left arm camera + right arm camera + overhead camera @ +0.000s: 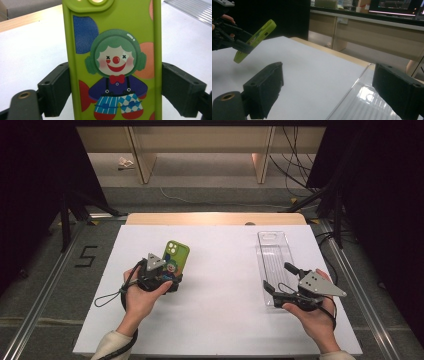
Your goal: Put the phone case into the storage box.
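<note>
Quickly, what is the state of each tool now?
Left tool: closed on the green phone case, lifted off the table.
Right tool: open, holding nothing.
</note>
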Available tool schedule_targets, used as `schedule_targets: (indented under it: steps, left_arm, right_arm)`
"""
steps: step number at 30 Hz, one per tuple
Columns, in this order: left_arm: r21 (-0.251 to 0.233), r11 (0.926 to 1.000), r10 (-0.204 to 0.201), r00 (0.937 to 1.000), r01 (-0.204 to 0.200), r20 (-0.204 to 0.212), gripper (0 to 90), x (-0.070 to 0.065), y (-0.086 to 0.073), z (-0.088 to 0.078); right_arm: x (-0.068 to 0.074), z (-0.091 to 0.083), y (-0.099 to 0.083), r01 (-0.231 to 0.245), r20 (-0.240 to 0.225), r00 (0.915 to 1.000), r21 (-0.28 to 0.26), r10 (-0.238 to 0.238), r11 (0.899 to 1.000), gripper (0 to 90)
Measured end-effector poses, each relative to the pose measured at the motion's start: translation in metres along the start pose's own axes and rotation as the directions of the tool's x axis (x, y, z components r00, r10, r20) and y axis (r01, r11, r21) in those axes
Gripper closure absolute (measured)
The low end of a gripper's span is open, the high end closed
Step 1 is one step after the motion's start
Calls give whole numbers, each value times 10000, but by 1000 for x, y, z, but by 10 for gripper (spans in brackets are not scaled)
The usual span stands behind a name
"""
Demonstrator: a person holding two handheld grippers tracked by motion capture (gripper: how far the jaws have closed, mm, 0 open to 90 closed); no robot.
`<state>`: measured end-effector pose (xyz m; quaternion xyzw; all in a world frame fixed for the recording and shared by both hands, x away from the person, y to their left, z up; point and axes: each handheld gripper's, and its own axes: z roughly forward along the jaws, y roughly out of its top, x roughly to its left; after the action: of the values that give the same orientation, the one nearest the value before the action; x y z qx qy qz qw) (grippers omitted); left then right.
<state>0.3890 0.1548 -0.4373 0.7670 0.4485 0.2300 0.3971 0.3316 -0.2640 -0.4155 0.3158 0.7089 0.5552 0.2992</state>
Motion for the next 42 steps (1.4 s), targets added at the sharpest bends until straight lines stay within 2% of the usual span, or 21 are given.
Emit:
schedule_targets:
  steps: [11,28,42]
  left_arm:
    - [-86,9993,373,9987,-370,343,155,-15,4,-2]
    - [-271,9972,710,9958,-695,586,155,-31,5,-3]
    - [-373,9932,1133,9894,-1103,911,155,-49,5,-1]
  right_arm:
    - [8,10,9,107,-228,9997,-99,-109,9999,89]
    - [22,30,22,205,-648,9977,-200,-217,9996,82]
    - [30,43,29,253,-771,9967,-97,-260,9996,83]
